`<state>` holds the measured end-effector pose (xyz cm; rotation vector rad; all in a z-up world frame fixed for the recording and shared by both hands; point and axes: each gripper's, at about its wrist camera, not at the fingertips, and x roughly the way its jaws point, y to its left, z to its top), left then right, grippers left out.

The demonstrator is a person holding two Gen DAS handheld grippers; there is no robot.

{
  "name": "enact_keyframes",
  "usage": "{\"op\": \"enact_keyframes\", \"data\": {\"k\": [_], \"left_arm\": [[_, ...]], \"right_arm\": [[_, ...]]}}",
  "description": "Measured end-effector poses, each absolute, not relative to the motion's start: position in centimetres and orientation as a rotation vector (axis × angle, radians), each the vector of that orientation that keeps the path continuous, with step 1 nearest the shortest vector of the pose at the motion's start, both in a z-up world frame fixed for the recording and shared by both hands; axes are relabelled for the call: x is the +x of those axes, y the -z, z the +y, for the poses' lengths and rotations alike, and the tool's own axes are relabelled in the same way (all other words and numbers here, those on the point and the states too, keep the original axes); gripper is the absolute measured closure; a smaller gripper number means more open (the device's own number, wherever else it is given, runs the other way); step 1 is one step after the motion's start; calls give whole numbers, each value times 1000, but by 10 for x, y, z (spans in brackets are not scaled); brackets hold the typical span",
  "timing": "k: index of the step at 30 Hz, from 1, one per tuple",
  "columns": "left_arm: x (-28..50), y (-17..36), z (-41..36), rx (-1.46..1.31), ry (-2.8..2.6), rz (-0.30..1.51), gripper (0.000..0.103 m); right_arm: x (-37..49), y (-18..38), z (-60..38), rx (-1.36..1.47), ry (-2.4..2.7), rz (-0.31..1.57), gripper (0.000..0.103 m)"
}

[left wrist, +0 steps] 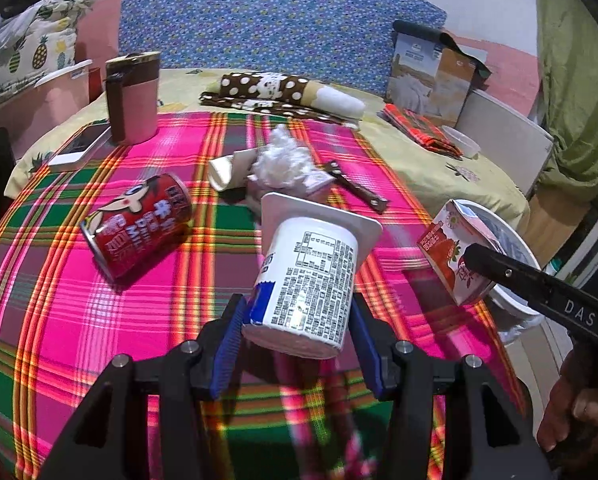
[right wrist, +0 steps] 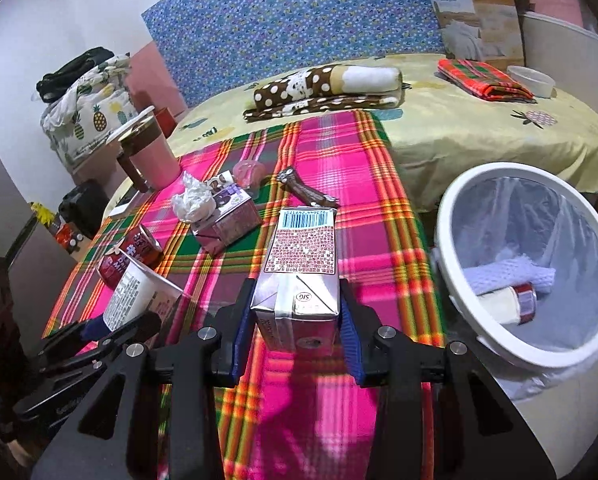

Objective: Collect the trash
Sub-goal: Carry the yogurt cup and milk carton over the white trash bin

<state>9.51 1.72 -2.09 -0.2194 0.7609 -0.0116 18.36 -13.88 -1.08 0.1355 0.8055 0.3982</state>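
Observation:
My left gripper (left wrist: 298, 308) is shut on a white yogurt cup (left wrist: 311, 264), held tilted above the plaid cloth (left wrist: 59, 300). My right gripper (right wrist: 297, 292) is shut on a silver-pink drink carton (right wrist: 299, 248) with a barcode, its blue pads pressing both sides. The carton hangs just left of the white bin (right wrist: 459, 200), which is lined with a clear bag and holds a foam net (right wrist: 511, 276) and a small cup (right wrist: 507, 304). On the cloth lie a red can (left wrist: 139, 224), a crumpled tissue (left wrist: 283, 160) on a small pink carton (right wrist: 227, 216), and a brown wrapper (left wrist: 357, 186).
A pink tumbler (left wrist: 133, 96) and a phone (left wrist: 79, 148) sit at the cloth's far left. A dotted folded blanket (left wrist: 275, 92), a folded plaid cloth (right wrist: 483, 76) and a white bowl (right wrist: 531, 80) lie on the yellow sheet behind. A person's hand (left wrist: 571, 408) shows at the lower right.

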Motion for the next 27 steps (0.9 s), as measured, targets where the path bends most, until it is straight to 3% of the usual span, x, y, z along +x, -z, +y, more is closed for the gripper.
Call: {"op": "enact_keyframes", "data": {"k": [27], "left_arm": [[116, -1, -90, -85, 192, 757, 49]], "right_arm": [[166, 6, -220, 217, -238, 742, 63]]}}
